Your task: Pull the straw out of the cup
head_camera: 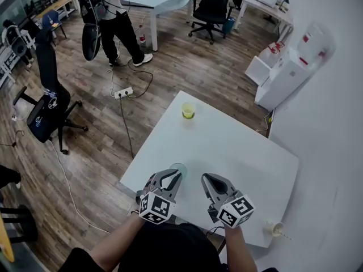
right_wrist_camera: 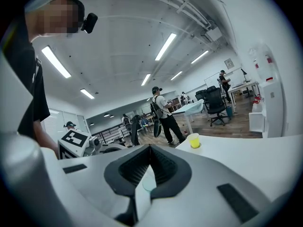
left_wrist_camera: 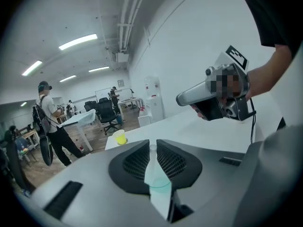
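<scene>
The left gripper (head_camera: 172,177) and right gripper (head_camera: 205,178) both have their jaws pressed together, pinching nothing that can be made out. A clear, teal-rimmed cup (head_camera: 178,168) sits just ahead of the left tips and a yellow cup (head_camera: 188,111) stands well ahead. A pale cup (head_camera: 273,227) sits out beyond the right gripper, with a thin sliver (head_camera: 285,235) jutting from it, possibly the straw. The cups' contents cannot be told. A straw is likely light, slick and crushable, so it should be pinched gently near its top while the cup is steadied.
</scene>
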Demonstrator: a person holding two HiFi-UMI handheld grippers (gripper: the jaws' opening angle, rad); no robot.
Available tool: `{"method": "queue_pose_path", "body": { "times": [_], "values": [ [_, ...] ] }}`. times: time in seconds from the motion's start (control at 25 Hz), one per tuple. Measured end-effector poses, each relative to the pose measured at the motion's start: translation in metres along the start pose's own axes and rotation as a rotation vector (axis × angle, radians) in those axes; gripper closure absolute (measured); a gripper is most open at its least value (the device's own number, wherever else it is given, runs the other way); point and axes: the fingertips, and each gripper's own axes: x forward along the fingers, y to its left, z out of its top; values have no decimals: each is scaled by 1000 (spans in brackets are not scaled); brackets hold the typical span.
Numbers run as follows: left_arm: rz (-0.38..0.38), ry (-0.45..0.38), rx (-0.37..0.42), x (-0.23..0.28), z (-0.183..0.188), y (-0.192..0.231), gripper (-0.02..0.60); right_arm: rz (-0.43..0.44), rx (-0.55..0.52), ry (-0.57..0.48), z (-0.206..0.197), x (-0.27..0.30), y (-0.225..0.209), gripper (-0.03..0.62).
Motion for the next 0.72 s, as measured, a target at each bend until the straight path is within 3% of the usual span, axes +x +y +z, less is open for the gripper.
{"method": "queue_pose_path", "body": {
  "times": [0.48,0.72],
  "values": [
    [80,-82,-169,-38,16,32,524,46,-31,-15,6,4,20,572],
    [150,-127,-190,-66,25,50,524,69,-56,-20,9,3,28,572]
  ]
}}
